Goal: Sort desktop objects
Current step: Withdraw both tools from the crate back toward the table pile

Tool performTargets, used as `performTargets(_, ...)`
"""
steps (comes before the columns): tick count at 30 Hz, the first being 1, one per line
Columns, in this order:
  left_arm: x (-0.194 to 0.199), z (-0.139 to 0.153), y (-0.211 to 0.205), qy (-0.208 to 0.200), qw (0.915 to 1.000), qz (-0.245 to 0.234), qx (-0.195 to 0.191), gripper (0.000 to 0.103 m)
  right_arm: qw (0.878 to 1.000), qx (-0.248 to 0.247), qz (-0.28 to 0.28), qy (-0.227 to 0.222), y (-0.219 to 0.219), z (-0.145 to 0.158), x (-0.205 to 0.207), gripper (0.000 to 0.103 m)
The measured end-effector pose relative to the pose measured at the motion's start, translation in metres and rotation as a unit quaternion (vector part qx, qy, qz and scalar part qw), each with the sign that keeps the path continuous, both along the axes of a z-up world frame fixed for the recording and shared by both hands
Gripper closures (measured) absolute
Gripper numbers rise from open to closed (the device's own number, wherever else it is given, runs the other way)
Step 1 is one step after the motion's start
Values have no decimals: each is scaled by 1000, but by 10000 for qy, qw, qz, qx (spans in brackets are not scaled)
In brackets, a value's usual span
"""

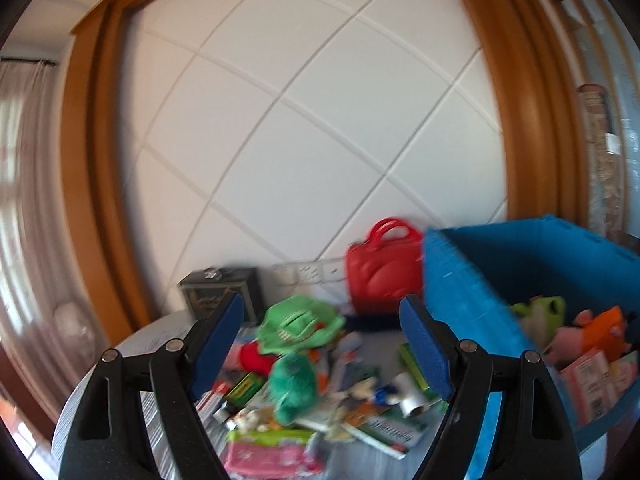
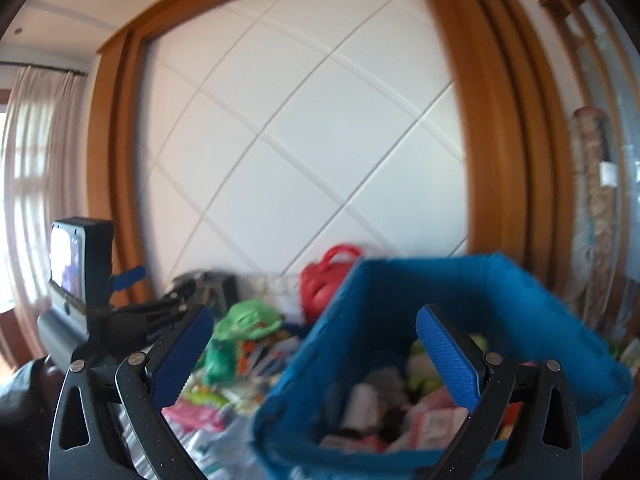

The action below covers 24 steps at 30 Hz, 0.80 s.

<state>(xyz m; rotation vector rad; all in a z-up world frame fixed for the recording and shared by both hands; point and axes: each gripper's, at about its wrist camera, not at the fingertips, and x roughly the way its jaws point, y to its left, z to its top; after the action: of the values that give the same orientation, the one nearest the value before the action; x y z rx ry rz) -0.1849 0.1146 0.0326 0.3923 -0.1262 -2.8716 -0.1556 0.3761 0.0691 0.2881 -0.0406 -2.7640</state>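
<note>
A pile of mixed small objects (image 1: 320, 392) lies on the round table: green plush toys (image 1: 294, 384), a green hat (image 1: 300, 322), boxes, tubes and a pink packet (image 1: 268, 452). A blue bin (image 1: 480, 280) with toys and boxes inside stands at the right. My left gripper (image 1: 322, 344) is open and empty above the pile. My right gripper (image 2: 314, 352) is open and empty over the near left wall of the blue bin (image 2: 400, 320). The pile shows left of the bin in the right wrist view (image 2: 240, 360). Both views are blurred.
A red bag (image 1: 382, 268) stands against the white panelled wall behind the pile, with a dark box (image 1: 220, 292) to its left. The left gripper's body and screen (image 2: 80, 264) show at the left of the right wrist view. A wooden frame borders the wall.
</note>
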Motion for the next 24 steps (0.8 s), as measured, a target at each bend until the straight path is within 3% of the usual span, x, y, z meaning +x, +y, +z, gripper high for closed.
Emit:
performTargets(2, 8, -8, -25, -141, 9999, 56, 32, 23, 9999, 148, 37, -9, -15, -5, 0, 0)
performTargets(5, 23, -18, -54, -58, 9990, 233, -387, 23, 9995, 283, 146, 29, -39, -11, 1, 0)
performTargets(8, 31, -25, -95, -141, 9984, 325, -440, 23, 9988, 411, 278, 24, -71, -23, -1, 0)
performTargets(15, 26, -43, -183, -528, 9978, 317, -228, 23, 9889, 742, 1007, -802, -164, -74, -34, 0)
performTargets(18, 20, -61, -204, -743, 9967, 101, -303, 23, 9753, 860, 1288, -1578, -198, -122, -57, 0)
performTargets(21, 12, -90, -208, -1054, 9937, -303, -233, 23, 9486, 1198, 1545, -2488, -227, -186, -75, 0)
performTargets(22, 8, -101, -207, -1185, 9919, -425, -194, 23, 9434, 1301, 1588, -2604, -230, -199, -73, 0)
performTargets(24, -4, -132, -200, -1678, 9838, -634, -26, 23, 9253, 1888, 1577, -2885, -242, -242, -77, 1)
